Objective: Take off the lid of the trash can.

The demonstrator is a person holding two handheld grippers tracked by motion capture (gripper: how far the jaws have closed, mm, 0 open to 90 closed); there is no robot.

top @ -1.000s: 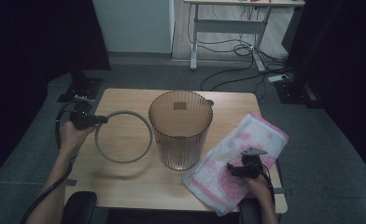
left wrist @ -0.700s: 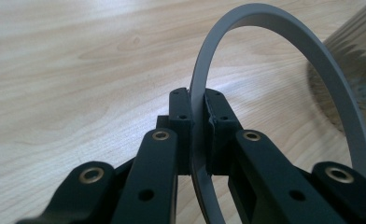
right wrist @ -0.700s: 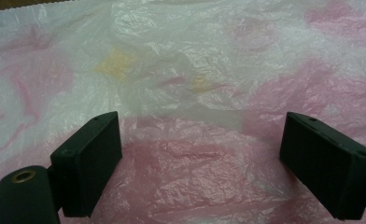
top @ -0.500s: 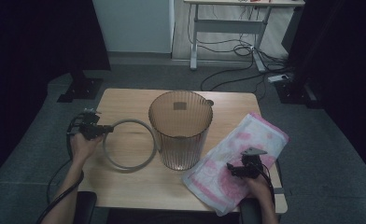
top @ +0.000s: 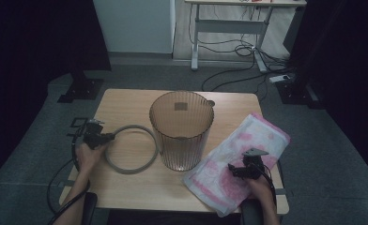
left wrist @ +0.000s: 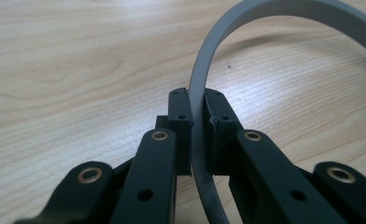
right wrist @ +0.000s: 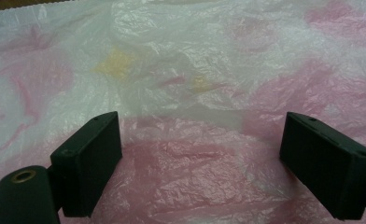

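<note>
My left gripper (left wrist: 197,126) pinched the grey ring (top: 131,149), thin, stiff and light, edge-on at its near rim, low over the table (top: 126,101) beside the bin (top: 181,129). My right gripper (right wrist: 200,140) hung spread above the flimsy, slippery bag (top: 241,157).

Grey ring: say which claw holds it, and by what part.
The left claw is shut on the ring, pinching its thin band. The right claw is open over the bag, holding nothing.
</note>
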